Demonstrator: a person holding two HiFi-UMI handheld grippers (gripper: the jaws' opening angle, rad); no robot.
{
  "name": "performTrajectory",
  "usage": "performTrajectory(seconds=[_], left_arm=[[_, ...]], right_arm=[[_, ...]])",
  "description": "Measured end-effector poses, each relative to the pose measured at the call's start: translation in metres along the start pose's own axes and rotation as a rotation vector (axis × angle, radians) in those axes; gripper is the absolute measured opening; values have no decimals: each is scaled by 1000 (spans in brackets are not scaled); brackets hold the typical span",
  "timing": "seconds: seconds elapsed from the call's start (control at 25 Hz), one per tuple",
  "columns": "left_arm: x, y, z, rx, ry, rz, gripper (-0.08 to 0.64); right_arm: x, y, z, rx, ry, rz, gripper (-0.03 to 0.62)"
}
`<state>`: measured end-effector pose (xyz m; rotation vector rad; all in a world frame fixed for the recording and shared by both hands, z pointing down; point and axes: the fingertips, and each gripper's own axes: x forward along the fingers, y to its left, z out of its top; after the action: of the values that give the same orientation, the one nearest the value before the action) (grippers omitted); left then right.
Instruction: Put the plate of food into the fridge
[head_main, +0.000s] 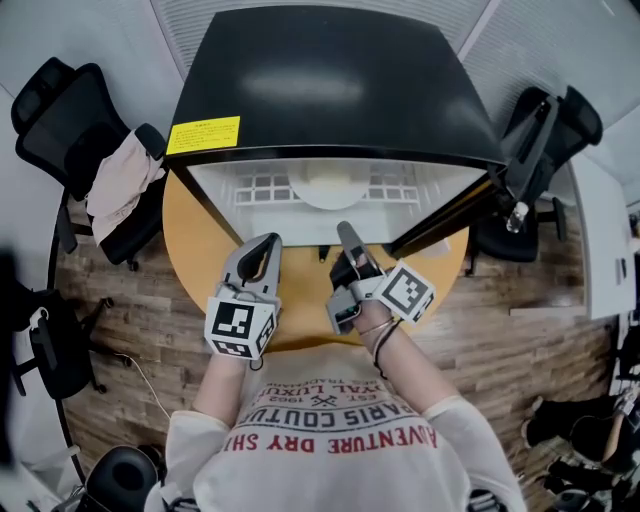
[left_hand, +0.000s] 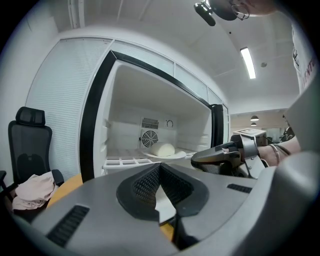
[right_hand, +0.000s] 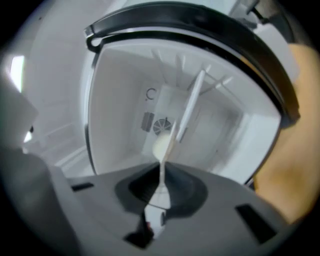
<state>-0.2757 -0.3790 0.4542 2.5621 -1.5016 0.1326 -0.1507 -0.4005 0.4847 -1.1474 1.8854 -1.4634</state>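
Note:
The small black fridge (head_main: 330, 80) stands open on a round wooden table (head_main: 195, 250). On its white wire shelf rests a white plate (head_main: 330, 204) with a pale lump of food (head_main: 328, 180); the left gripper view shows the plate (left_hand: 175, 156) and food (left_hand: 164, 149) in front of the rear fan. My left gripper (head_main: 265, 245) hovers over the table before the opening, jaws together and empty. My right gripper (head_main: 345, 235) is beside it, rolled on its side, jaws closed to a thin slit with nothing in them. Its view shows the plate (right_hand: 190, 105) edge-on, well ahead.
The fridge door (head_main: 445, 212) hangs open to the right, close to my right gripper. A black office chair (head_main: 55, 110) with a pinkish cloth (head_main: 120, 185) stands at the left, another chair (head_main: 545, 130) at the right. The floor is wood.

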Motion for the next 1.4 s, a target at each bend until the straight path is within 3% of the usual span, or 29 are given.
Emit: performTrajectory(seconds=[0.08, 0.16, 0.44, 0.64, 0.88, 1.4], left_arm=[[-3, -8, 0, 2, -1, -1, 29], [-6, -16, 1, 6, -1, -2, 29], [-17, -38, 12, 17, -7, 18, 29], [-17, -44, 13, 11, -14, 43, 29], [-20, -57, 22, 49, -33, 51, 29], [-25, -66, 37, 107, -71, 49, 29]], right_arm=[[-10, 3, 3, -94, -4, 7, 35], [-16, 16, 8, -229, -8, 65, 32], [-46, 62, 21, -870, -63, 111, 29], [-60, 71, 19, -1140, -60, 104, 29], [-73, 68, 24, -1234, -46, 109, 29], [-79, 71, 16, -1261, -7, 138, 28]])
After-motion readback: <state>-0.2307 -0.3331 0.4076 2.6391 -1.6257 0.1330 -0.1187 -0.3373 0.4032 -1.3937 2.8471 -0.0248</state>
